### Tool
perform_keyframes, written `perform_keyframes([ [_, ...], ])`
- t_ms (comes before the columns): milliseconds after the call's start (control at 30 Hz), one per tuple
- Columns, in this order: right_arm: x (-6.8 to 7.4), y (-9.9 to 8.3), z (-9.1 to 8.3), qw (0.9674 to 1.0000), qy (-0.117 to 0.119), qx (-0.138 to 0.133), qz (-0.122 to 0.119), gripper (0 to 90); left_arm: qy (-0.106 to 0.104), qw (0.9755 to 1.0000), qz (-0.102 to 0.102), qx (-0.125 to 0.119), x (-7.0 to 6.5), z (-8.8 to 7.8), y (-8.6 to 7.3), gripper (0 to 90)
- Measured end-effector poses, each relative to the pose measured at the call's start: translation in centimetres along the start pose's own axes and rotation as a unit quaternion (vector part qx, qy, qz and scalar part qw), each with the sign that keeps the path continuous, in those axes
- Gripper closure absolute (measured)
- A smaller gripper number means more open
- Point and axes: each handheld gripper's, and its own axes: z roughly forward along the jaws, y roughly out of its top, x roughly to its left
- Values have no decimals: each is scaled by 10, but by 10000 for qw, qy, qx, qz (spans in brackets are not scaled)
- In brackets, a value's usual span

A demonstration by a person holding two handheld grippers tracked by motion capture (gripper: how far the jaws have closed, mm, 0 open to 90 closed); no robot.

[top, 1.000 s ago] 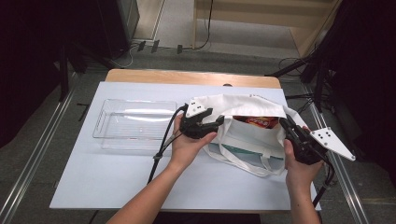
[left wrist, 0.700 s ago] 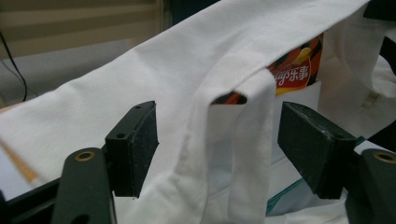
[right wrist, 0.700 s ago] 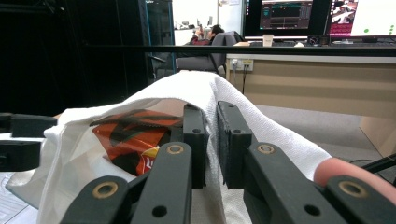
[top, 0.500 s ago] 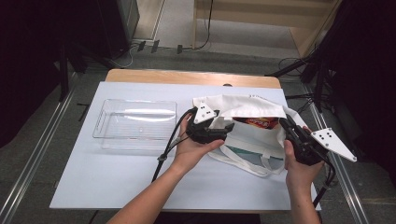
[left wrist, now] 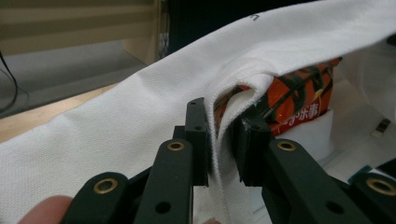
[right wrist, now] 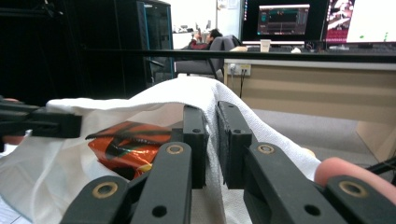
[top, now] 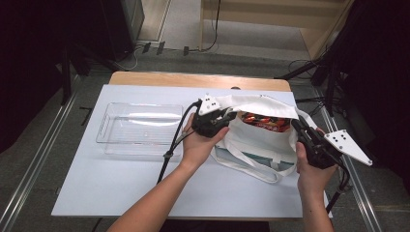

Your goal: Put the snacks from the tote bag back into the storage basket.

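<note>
The white tote bag [top: 256, 140] is lying on the right half of the white table top [top: 121, 188], and everything else is being placed from it. Nearest the person, at the bag's right edge, the right gripper [top: 297, 129] is pinching the rim of the bag's mouth; in the right gripper view its jaws [right wrist: 212, 140] are standing almost shut with only the white cloth between them. The person's right hand [top: 312, 171] is wrapping that gripper's body just off the bag's right side.

At the bag's left edge, the left gripper [top: 227, 116] is gripping the opposite rim. Its jaws have just been closing, and in the left gripper view [left wrist: 224, 144] a fold of the bag's hem is sitting squeezed between the two pads. The left hand [top: 200, 145] is holding this gripper just beside the bag's left side.

Inside the bag's opened mouth, an orange snack packet [top: 266, 122] is lying under the lifted upper flap.

To the left of the bag, near it but not touching, a clear plastic tray [top: 138, 128] is sitting on the table top.
</note>
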Motion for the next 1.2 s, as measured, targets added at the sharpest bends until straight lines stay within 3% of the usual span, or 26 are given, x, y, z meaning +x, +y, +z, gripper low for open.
perform_keyframes([
  [133, 0, -3, 8, 9998, -46, 197, 51, 841, 35, 9989, -327, 325, 12, 24, -3, 800],
  [233, 1, -6, 13, 9995, -51, 297, -19, 839, -50, 9966, -670, 476, 19, 38, -9, 809],
  [300, 3, -6, 15, 9994, -70, 341, -81, 838, -64, 9956, -732, 585, 20, 44, -13, 824],
  [400, 4, -4, 18, 9989, -140, 400, -205, 837, -44, 9954, -599, 744, 17, 48, -17, 848],
  [567, -2, 6, 26, 9986, -278, 397, -221, 817, -68, 9958, -465, 780, 12, 46, -18, 855],
  [667, -15, 8, 38, 9980, -449, 443, -11, 735, -82, 9960, -408, 785, 10, 44, -17, 856],
  [767, -26, 7, 47, 9973, -474, 562, -1, 799, -100, 9964, -375, 756, 7, 43, -16, 852],
  [833, -32, 3, 52, 9968, -444, 670, 17, 832, -67, 9964, -360, 764, 7, 44, -17, 841],
  [933, -39, -2, 55, 9965, -255, 776, 193, 844, -56, 9963, -501, 694, 9, 43, -16, 776],
  [1000, -41, -3, 55, 9962, -208, 812, 228, 844, 2, 9970, -494, 598, 8, 41, -15, 720],
  [1033, -43, -2, 55, 9961, -170, 826, 245, 845, -5, 9978, -526, 406, 6, 38, -13, 680],
  [1133, -47, -2, 52, 9963, -48, 793, 327, 844, 146, 9993, -333, 90, 0, 33, -6, 627],
  [1200, -47, -3, 50, 9964, -16, 779, 320, 844, 273, 9993, -137, 192, -4, 36, -2, 678],
])
